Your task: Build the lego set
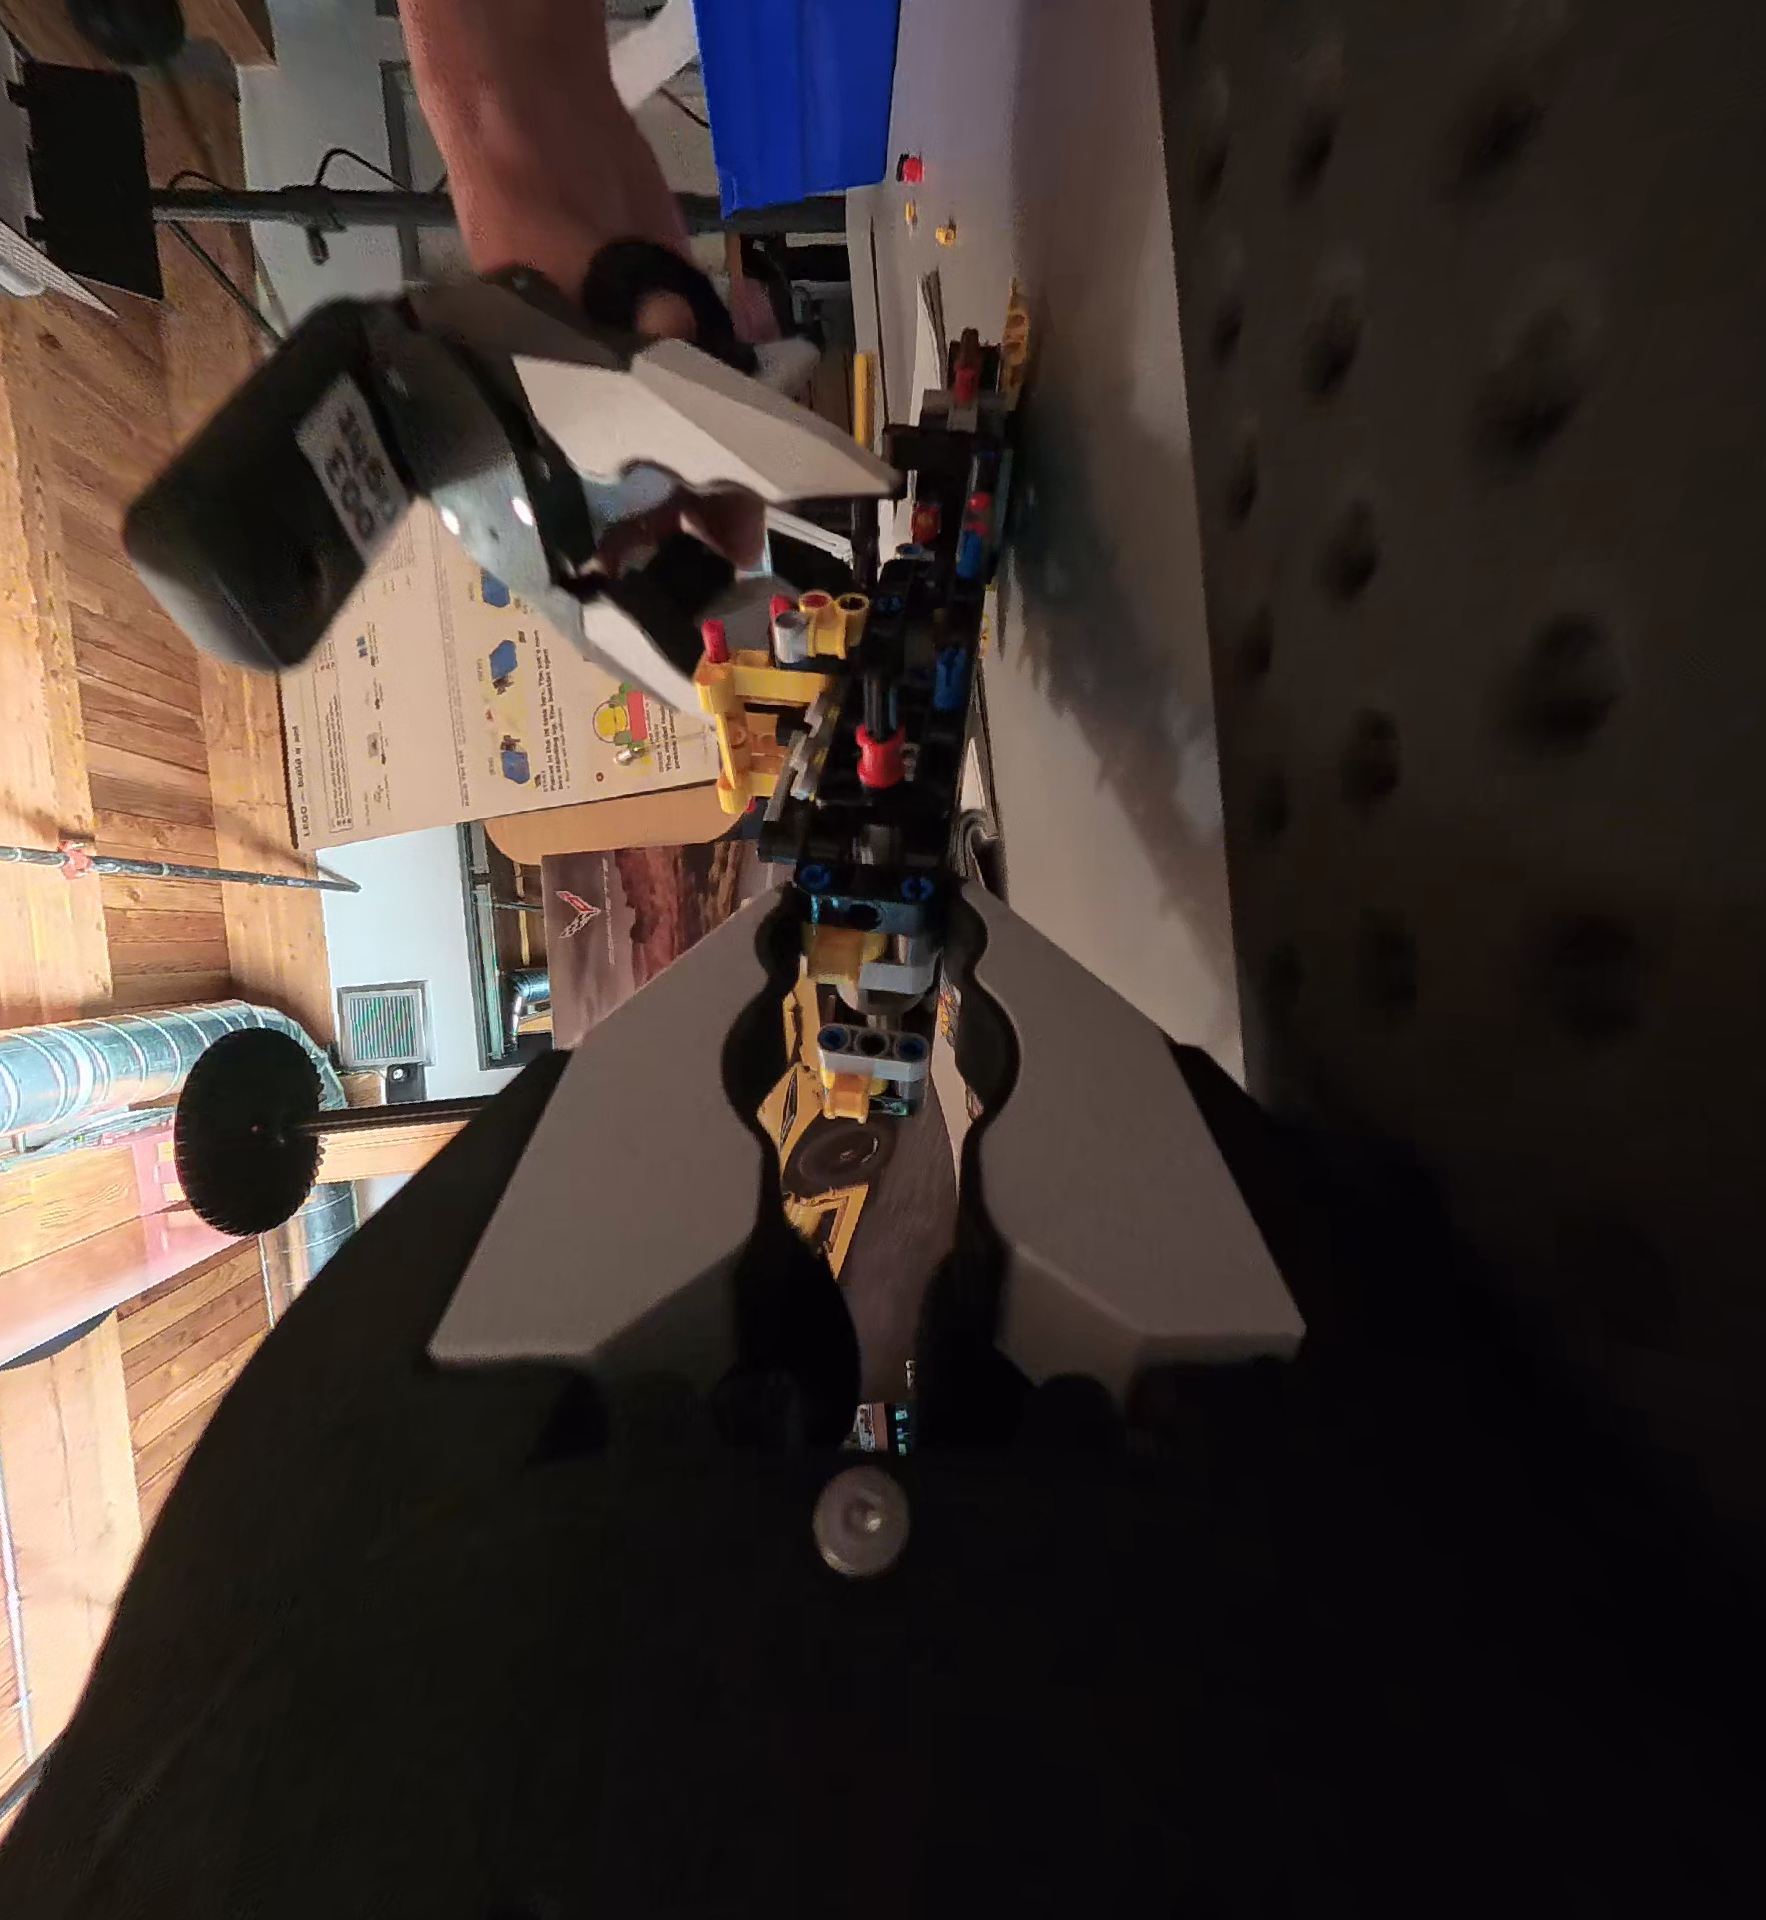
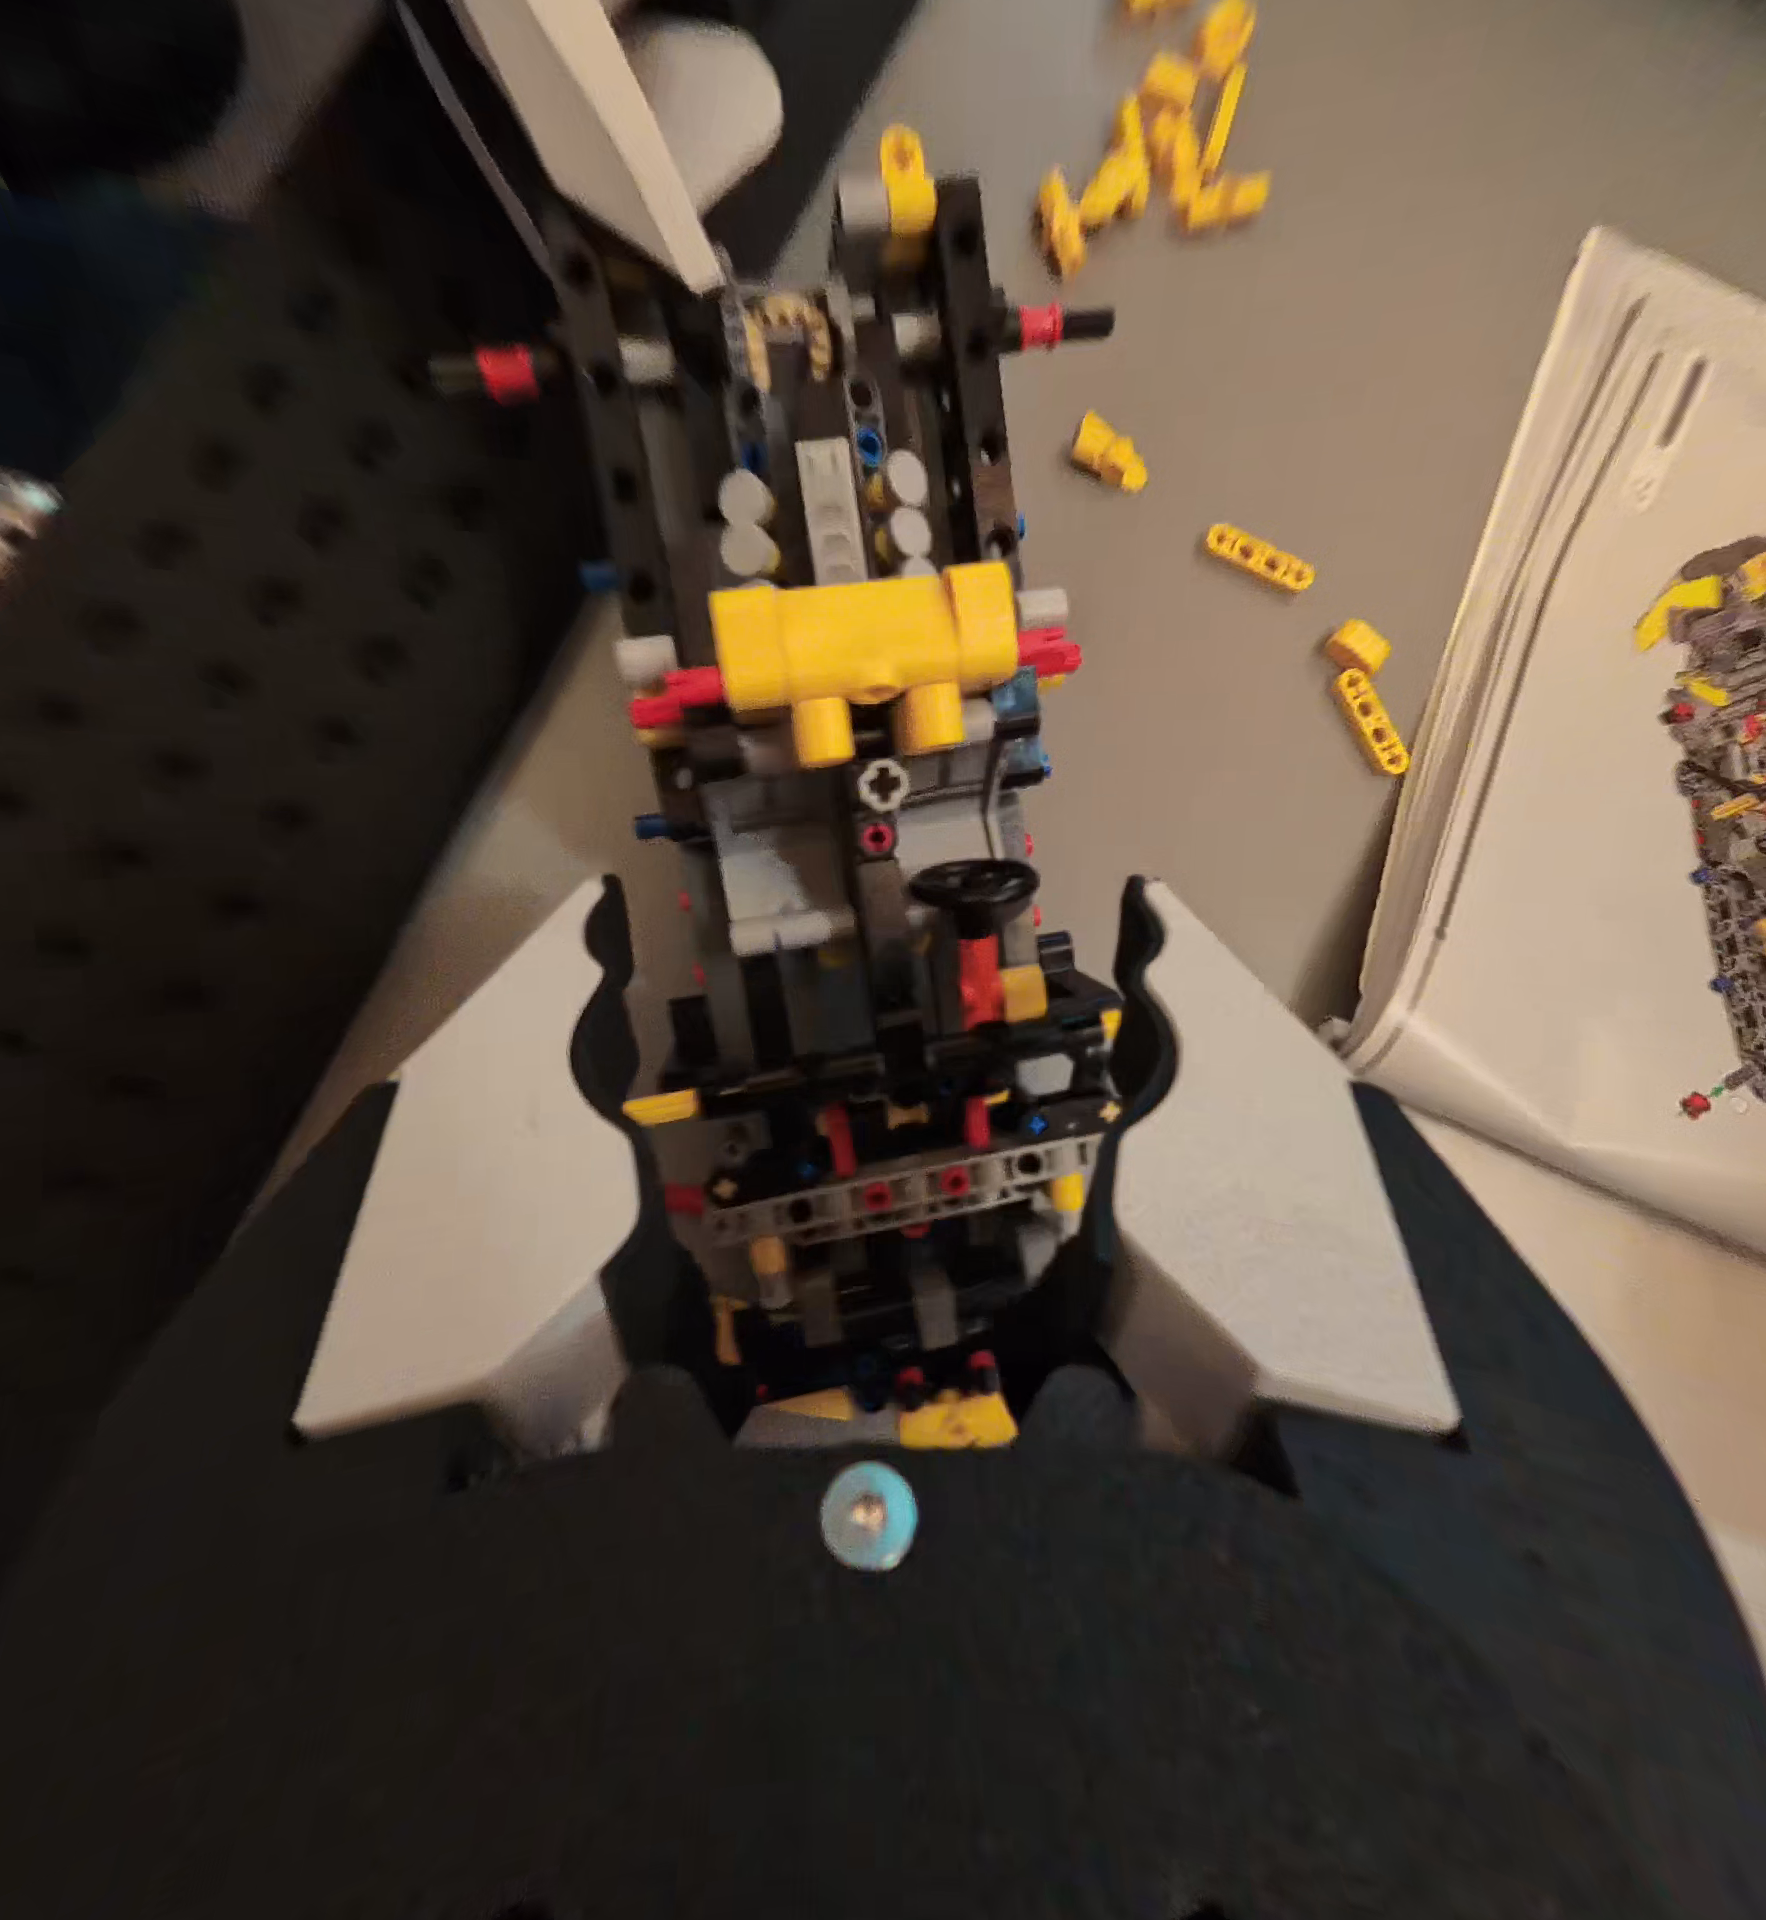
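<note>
Spanning both tools, the Technic car chassis point(image 2: 848, 790) is clamped at one end by the right hand-held gripper point(image 2: 863, 1101) and at the other by the left hand-held gripper point(image 1: 863, 935). Judged light, rigid lengthwise, with fragile protruding pins; side beams are best gripped. Loose yellow pieces point(image 2: 1159, 177) and the instruction booklet point(image 2: 1544, 727) crowd the worktop point(image 2: 1430, 156) alongside.

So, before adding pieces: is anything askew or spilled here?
Nothing looks broken. The lego chassis is held off the table between both claws, and loose yellow pieces lie scattered beside the instruction booklet.
</note>
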`<state>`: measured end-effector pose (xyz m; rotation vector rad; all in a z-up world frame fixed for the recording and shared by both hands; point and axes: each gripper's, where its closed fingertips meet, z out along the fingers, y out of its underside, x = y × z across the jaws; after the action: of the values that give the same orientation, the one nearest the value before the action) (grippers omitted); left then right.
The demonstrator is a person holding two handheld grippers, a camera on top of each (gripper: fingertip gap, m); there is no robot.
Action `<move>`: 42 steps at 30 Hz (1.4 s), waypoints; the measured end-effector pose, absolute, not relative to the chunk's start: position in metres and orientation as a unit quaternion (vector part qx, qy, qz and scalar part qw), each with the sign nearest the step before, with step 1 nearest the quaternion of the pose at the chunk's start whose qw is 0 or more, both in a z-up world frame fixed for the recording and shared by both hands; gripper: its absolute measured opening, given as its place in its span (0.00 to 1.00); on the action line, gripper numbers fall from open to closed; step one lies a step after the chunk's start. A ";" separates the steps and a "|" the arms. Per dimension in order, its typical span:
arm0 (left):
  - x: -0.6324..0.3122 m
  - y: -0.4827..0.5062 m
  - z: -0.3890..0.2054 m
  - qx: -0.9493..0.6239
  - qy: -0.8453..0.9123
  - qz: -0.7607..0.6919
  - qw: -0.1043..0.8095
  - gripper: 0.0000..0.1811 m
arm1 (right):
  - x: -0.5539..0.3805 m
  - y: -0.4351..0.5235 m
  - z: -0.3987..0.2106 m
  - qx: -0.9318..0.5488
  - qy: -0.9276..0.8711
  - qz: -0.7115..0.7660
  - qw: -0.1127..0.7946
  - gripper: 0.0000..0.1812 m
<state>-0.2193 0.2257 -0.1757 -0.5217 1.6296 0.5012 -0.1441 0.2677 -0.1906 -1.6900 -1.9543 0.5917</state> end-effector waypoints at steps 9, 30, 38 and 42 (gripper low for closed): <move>-0.223 0.236 -0.180 -0.274 0.700 0.205 0.627 0.15 | -0.164 0.264 -0.209 -0.613 -0.740 0.214 0.172 0.46; -0.231 0.274 -0.150 -0.625 0.483 -0.231 0.568 0.19 | -0.078 0.278 -0.239 -0.672 -0.723 0.128 0.096 0.43; -0.198 0.358 -0.096 -0.670 0.359 -0.359 0.541 0.19 | -0.090 0.276 -0.227 -0.688 -0.688 0.162 0.163 0.50; -0.155 0.399 -0.060 -0.653 0.394 -0.342 0.549 0.19 | -0.082 0.282 -0.185 -0.720 -0.591 0.207 0.300 0.57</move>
<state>-0.1554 0.3992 -0.0598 -1.5457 0.9334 -0.8108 -0.0819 0.2819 -0.1855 -1.9118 -1.5678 0.5498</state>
